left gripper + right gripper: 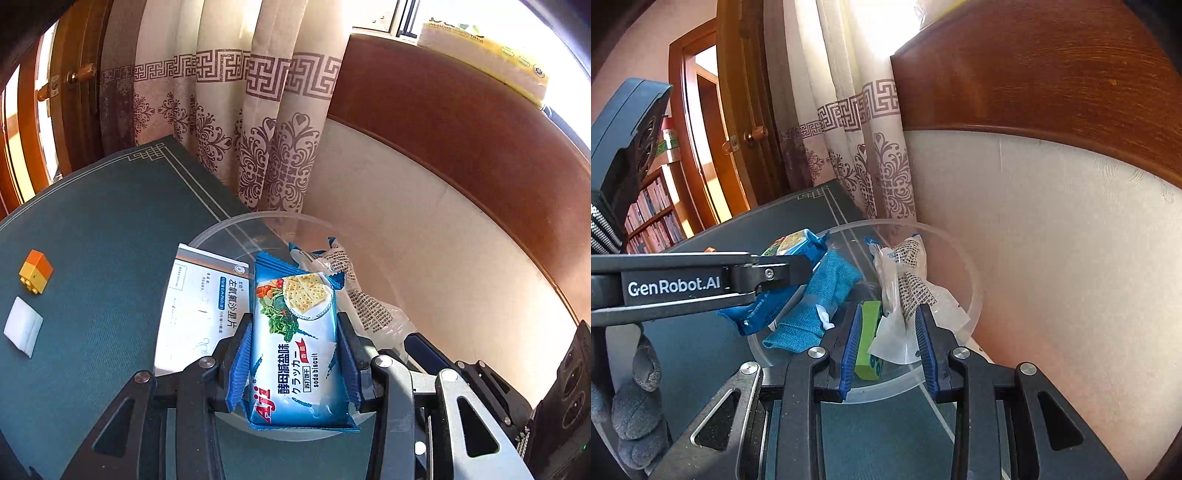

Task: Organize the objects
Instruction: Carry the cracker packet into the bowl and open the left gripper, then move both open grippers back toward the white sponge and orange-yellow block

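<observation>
Our left gripper (295, 354) clamps the soda biscuit packet (295, 343), hiding part of the clear bowl (229, 229); our right gripper (888, 343) pinches a clear wrapper (908, 295).

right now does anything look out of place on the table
Two small things lie loose on the dark green table mat, outside the clear plastic bowl where the rest is gathered: an orange and yellow toy brick and a flat white packet beside it. Nothing looks spilled or damaged.
</observation>
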